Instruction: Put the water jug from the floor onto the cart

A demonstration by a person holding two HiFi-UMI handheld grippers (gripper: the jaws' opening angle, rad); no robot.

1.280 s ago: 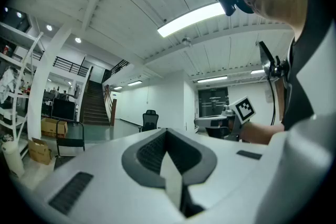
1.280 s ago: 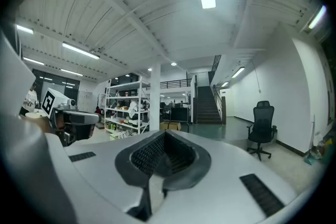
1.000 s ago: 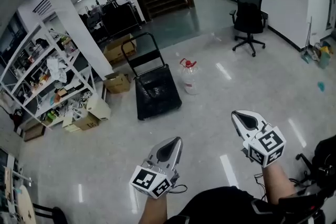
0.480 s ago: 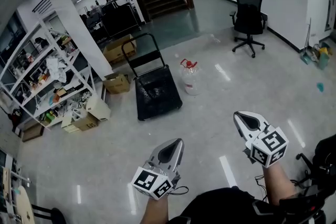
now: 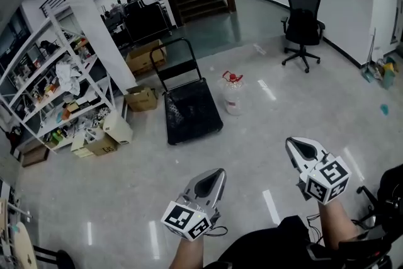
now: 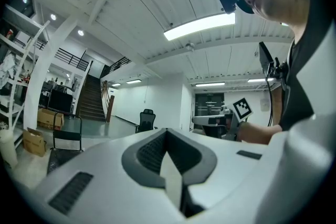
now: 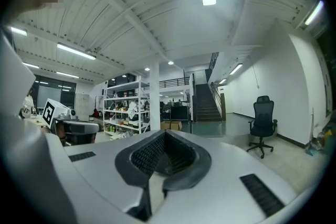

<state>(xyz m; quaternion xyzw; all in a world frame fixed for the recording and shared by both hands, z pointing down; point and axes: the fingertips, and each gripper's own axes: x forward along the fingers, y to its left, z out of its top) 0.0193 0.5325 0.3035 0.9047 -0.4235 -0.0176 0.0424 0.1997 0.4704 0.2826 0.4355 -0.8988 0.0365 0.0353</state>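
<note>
Person's carrying the left gripper [image 5: 213, 175] & right gripper [image 5: 297, 147] low, jaws pressed together, nothing in either; water jug [image 5: 232, 96] is sitting on the floor just beside the cart [image 5: 192, 115], well ahead; prob. walking up first.

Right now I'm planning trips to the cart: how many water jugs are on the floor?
1. The jug stands upright on the floor just right of the cart, apart from it, red cap on top. Others may be hidden elsewhere in the room.
</note>
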